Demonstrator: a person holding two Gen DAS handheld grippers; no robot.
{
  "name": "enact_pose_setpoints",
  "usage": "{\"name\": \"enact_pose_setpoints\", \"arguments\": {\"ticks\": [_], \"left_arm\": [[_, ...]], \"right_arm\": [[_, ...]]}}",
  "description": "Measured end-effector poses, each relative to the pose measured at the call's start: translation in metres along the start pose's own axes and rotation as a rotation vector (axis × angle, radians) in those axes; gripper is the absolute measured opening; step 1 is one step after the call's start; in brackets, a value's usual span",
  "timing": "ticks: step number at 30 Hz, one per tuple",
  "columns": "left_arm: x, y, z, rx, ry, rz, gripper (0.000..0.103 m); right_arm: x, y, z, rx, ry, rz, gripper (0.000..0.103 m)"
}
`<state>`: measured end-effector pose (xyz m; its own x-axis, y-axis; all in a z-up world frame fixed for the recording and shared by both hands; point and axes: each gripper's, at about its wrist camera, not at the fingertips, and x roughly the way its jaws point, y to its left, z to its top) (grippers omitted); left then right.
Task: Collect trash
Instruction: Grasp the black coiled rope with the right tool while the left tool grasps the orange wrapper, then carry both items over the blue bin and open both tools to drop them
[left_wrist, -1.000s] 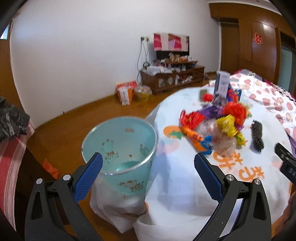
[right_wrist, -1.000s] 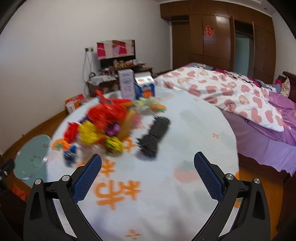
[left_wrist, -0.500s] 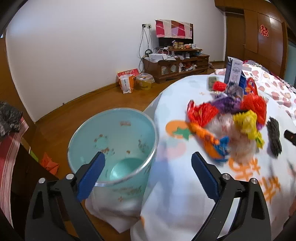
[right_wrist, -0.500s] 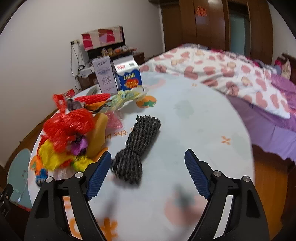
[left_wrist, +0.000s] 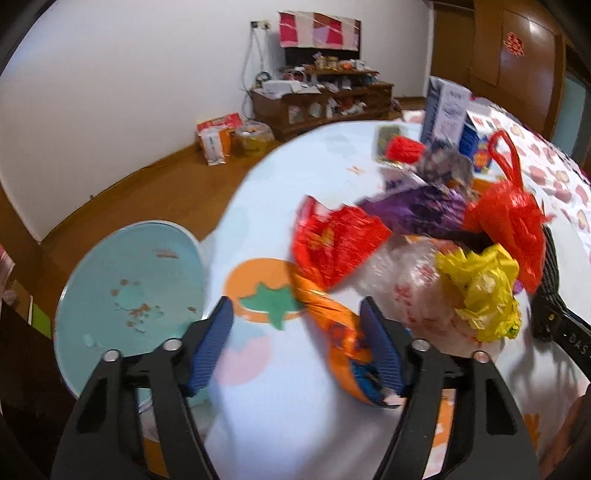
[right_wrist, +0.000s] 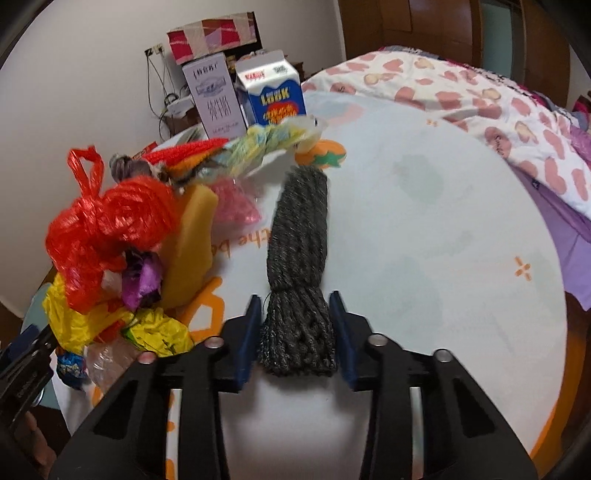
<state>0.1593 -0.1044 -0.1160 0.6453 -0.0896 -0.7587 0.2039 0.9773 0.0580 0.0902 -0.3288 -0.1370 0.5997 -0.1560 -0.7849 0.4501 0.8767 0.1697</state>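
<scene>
A heap of crumpled trash lies on the round white table (right_wrist: 424, 221): a red wrapper (left_wrist: 332, 243), a purple one (left_wrist: 417, 210), a red net bag (left_wrist: 509, 221) and yellow plastic (left_wrist: 480, 284). My left gripper (left_wrist: 295, 347) is low over the heap's near edge, its jaws closing. An orange wrapper (left_wrist: 332, 328) lies between them against the right pad, and the left pad stands clear. My right gripper (right_wrist: 297, 336) is closing on a dark grey cord bundle (right_wrist: 299, 236), with both pads touching its near end. A teal bin (left_wrist: 129, 295) stands beside the table, on the left.
Two cartons, a white one (right_wrist: 218, 96) and a blue one (right_wrist: 273, 92), stand at the table's far side. A bed with a heart-print quilt (right_wrist: 480, 96) lies beyond on the right. A wooden cabinet (left_wrist: 321, 99) and bags (left_wrist: 218, 140) are by the far wall.
The left gripper swung right from over the bin to the trash heap and sank, its jaws narrowing. The right gripper came down over the grey bundle and its jaws closed in on it.
</scene>
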Motion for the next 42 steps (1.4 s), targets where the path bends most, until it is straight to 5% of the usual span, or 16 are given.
{"name": "enact_pose_setpoints", "arguments": {"ticks": [3,10,14,29,42], "left_arm": [[0.008,-0.007,-0.004,0.007,0.024,-0.015,0.062],[0.01,-0.02,-0.007,0.028,0.013,-0.05,0.028],[0.0,-0.018,-0.008,0.025,-0.005,-0.068,0.021],[-0.052,0.032,-0.014,-0.045,-0.123,-0.059,0.02],[-0.092,0.08,-0.022,-0.076,-0.179,0.048,0.021]], "right_arm": [[0.0,0.001,0.0,-0.008,-0.01,0.01,0.029],[-0.004,0.004,-0.001,-0.02,-0.045,0.018,0.025],[-0.017,0.004,-0.003,-0.02,-0.093,0.013,0.024],[-0.08,0.025,-0.016,-0.068,-0.236,0.01,0.024],[-0.105,0.094,-0.029,-0.216,-0.255,0.136,0.024]]}}
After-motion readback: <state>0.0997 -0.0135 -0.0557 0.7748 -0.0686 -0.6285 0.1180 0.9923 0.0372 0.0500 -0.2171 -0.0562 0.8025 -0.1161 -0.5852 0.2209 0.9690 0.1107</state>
